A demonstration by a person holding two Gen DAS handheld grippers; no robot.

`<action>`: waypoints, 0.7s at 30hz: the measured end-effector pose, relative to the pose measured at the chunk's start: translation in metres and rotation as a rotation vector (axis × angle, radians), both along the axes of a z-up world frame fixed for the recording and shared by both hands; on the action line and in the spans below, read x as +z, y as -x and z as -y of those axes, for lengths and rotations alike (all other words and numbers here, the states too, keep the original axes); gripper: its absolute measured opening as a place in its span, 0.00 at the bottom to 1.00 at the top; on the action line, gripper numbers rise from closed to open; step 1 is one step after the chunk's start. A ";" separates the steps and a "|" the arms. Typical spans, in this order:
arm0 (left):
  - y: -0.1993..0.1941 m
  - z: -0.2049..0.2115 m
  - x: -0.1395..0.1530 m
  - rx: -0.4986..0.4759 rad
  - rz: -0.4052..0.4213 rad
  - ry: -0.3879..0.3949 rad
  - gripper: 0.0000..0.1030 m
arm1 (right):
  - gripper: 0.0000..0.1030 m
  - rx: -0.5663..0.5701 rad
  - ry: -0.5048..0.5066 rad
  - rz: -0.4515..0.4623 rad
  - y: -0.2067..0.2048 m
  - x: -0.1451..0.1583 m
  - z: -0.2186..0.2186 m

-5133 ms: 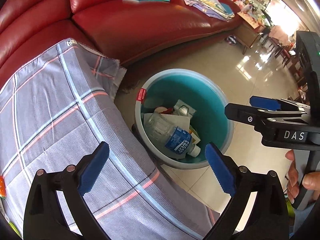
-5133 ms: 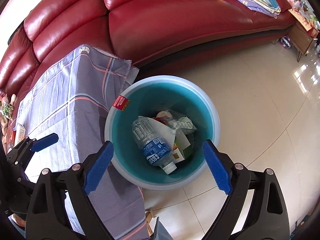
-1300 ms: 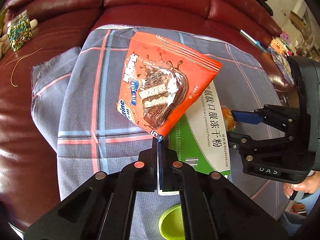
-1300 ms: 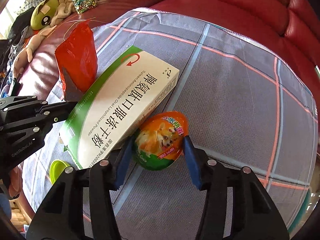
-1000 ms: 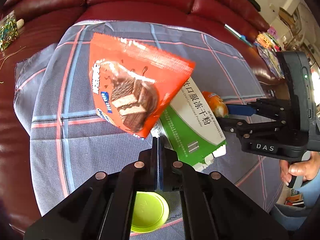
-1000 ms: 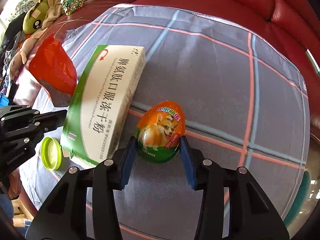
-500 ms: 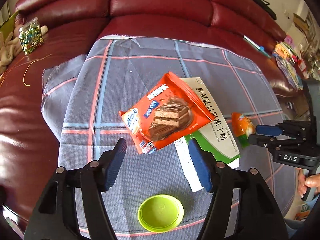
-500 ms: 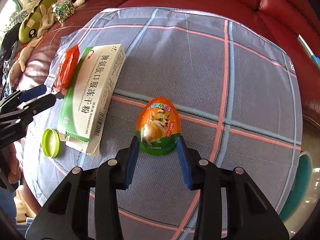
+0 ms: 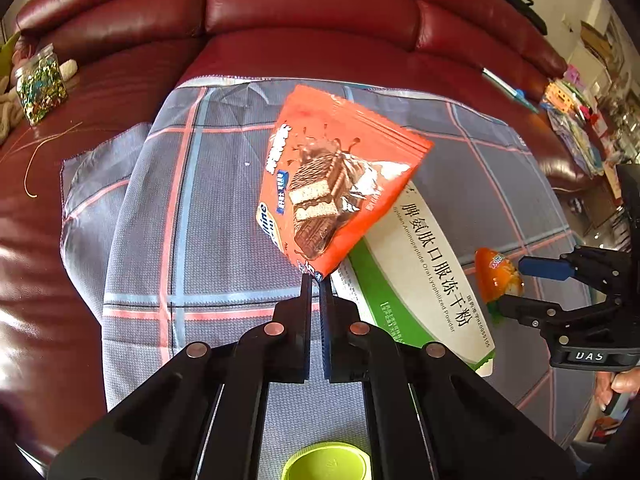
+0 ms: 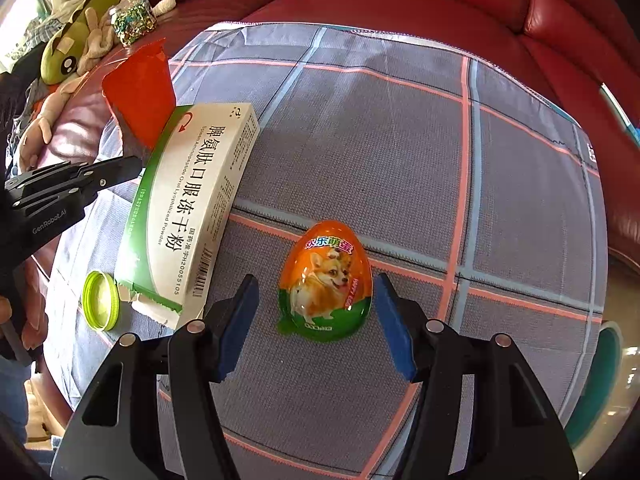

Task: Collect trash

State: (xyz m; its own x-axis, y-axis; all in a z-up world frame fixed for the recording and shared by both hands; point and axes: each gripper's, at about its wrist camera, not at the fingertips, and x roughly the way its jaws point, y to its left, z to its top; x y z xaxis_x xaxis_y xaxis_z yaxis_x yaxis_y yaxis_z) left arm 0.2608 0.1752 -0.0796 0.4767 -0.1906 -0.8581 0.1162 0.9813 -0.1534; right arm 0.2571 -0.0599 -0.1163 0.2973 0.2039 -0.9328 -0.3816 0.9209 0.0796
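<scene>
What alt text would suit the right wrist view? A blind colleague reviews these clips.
The open right gripper straddles an orange and green egg-shaped toy package with a corgi picture, its pads clear of it, on a plaid cloth. To the left lie a white and green medicine box and a lime-green lid.

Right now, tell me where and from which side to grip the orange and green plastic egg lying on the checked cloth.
Grip the orange and green plastic egg across its widest middle, coming from above. It lies flat, pointed end away, already between the right gripper's open jaws, with clear cloth on both sides.
</scene>
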 end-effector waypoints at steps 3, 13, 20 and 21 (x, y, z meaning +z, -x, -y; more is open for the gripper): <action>0.005 -0.008 0.001 0.013 0.001 0.011 0.04 | 0.45 0.001 0.063 0.015 0.001 -0.009 -0.008; 0.030 -0.011 0.031 0.046 0.054 0.034 0.01 | 0.40 -0.041 -0.006 0.056 0.011 0.018 0.012; 0.051 0.022 0.066 -0.008 0.124 0.046 0.01 | 0.40 -0.097 -0.048 0.103 0.031 0.044 0.050; 0.054 0.029 0.069 -0.020 0.127 0.048 0.01 | 0.40 -0.104 -0.053 0.108 0.034 0.047 0.056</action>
State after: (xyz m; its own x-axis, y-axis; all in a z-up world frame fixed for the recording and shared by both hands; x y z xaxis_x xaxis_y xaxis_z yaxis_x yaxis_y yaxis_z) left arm 0.2072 0.1465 -0.0107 0.5767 -0.2404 -0.7808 0.1568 0.9705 -0.1830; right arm 0.2232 -0.1155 -0.0694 0.4174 0.2148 -0.8830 -0.2936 0.9514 0.0927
